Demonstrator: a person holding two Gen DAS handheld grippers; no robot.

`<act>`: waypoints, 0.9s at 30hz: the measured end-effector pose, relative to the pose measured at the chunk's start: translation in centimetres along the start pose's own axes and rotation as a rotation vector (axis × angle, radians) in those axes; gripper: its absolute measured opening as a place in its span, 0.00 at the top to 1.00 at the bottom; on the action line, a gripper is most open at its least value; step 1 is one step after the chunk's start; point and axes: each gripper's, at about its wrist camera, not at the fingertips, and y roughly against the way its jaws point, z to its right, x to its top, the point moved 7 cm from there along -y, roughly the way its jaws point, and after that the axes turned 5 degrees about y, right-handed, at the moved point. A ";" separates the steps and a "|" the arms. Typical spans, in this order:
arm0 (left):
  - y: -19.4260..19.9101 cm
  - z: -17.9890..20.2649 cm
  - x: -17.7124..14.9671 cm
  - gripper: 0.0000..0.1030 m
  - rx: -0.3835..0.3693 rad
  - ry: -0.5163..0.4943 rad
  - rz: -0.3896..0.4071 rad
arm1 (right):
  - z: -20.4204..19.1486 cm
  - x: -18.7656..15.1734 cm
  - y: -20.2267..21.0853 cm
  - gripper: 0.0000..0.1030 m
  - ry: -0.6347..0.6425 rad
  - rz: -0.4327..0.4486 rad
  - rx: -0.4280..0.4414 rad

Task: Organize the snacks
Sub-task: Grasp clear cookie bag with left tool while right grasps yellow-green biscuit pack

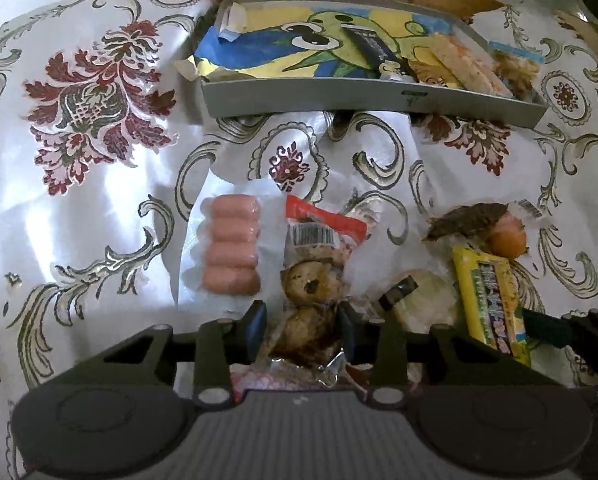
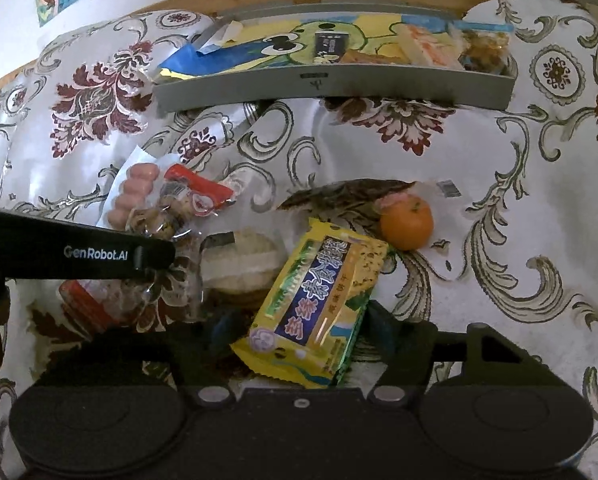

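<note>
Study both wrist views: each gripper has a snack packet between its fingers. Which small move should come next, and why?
Probably lift and carry toward the grey tray. The left gripper brackets the clear packet of brown snacks, the right gripper the yellow packet; whether either grips firmly is unclear. The tray already holds snacks at its right end.

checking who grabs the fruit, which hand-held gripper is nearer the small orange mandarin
Right. The right hand-held gripper straddles the yellow snack packet just below the small orange mandarin; the left hand-held gripper is further left, at the clear meatball pouch.
</note>
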 end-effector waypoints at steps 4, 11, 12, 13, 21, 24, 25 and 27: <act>0.7 0.3 -0.1 0.62 -0.001 0.002 0.005 | -0.4 0.0 0.5 0.47 0.025 0.003 0.003; 2.0 0.9 0.0 0.62 -0.006 0.007 0.001 | -0.6 -0.1 1.0 0.48 0.033 0.002 0.020; 2.2 0.9 0.0 0.62 -0.012 0.018 -0.004 | -0.5 -0.1 1.1 0.49 0.031 0.002 0.021; 2.4 0.9 -0.1 0.62 -0.014 0.021 -0.005 | -0.5 -0.1 1.2 0.49 0.029 0.003 0.021; 3.9 1.5 -0.7 0.62 -0.022 0.028 0.001 | -0.5 -0.1 2.6 0.51 0.070 0.023 0.005; 4.5 1.8 -0.8 0.62 -0.027 0.027 0.006 | -0.6 -0.6 2.7 0.51 0.096 0.003 -0.003; 4.7 2.0 -0.9 0.62 -0.029 0.028 0.007 | -0.6 -0.8 2.8 0.51 0.099 -0.003 -0.003; 5.0 2.1 -1.1 0.62 -0.034 0.032 0.006 | -0.7 -1.1 3.1 0.51 0.123 0.000 -0.015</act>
